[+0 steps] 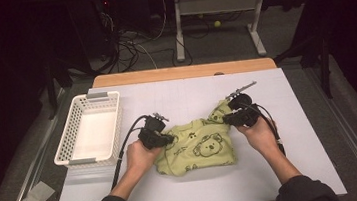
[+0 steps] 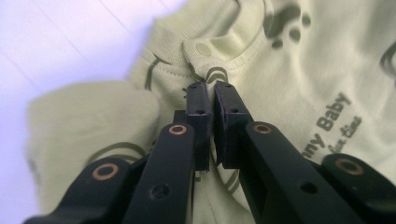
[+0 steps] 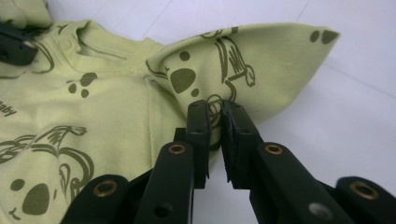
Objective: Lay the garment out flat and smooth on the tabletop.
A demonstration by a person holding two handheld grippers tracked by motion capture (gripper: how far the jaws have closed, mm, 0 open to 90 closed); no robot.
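Green shirt (image 1: 196,146) crumpled mid-table, stretched roughly left to right between both grippers. Long axis across the table, koala print up.

Left gripper (image 1: 163,138) at the shirt's left edge; in the left gripper view, jaws drawn nearly together on a fold of cloth near the collar seam (image 2: 205,70), fabric running straight ahead and to both sides of the pads (image 2: 198,112). Pinched, it seems, with only a thin layer between.

Right gripper (image 1: 228,118) at the upper right corner; in the right gripper view, jaws clamped on the sleeve (image 3: 243,60), which rises just ahead of the fingertips (image 3: 198,126) and tapers off to the right, bare table beyond. Shirt body lying left of those pads.

Each hand equally near its own end. Basket (image 1: 84,155) well left of the left gripper. Likely next: lifting or pulling apart to spread the shirt flat.
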